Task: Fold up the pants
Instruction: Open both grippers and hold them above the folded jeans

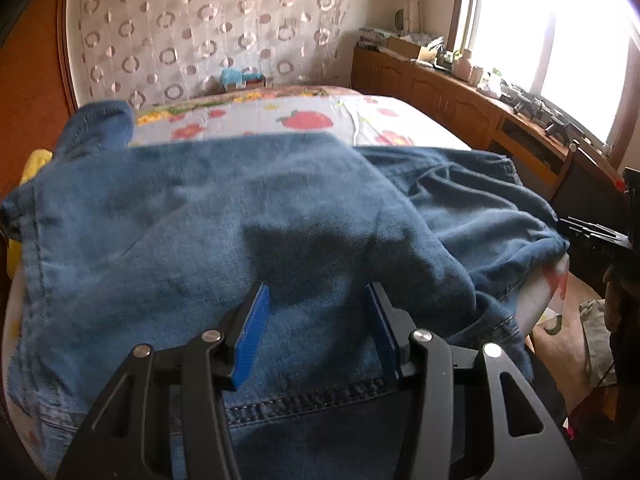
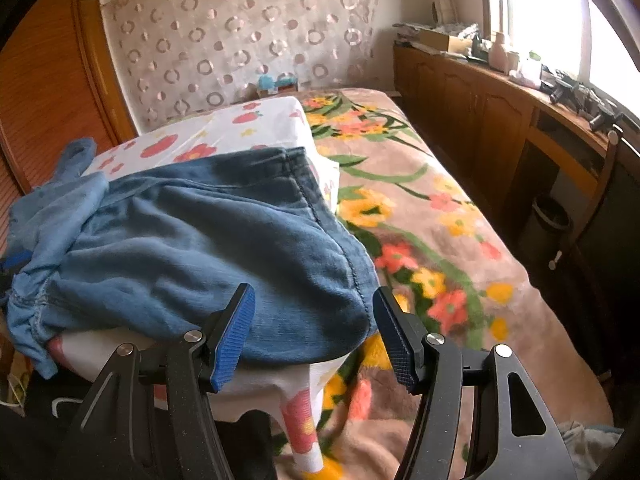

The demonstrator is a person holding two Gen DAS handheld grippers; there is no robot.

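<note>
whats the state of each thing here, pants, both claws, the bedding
pants: blue denim, rumpled, partly folded over, lying on the strawberry sheet
left claw: open, over the denim, nothing gripped
right claw: open, at the pants' near edge, nothing gripped
strawberry sheet: spread flat
floral blanket: spread out

I see a white strawberry-print cushion [image 2: 224,128] on the near-left part of a floral blanket [image 2: 432,216]. Along the blanket's right edge runs a wooden cabinet [image 2: 472,120], its top cluttered beneath the bright window [image 1: 560,40], possibly with bottles. A circle-patterned curtain [image 2: 240,40] hangs behind.
</note>
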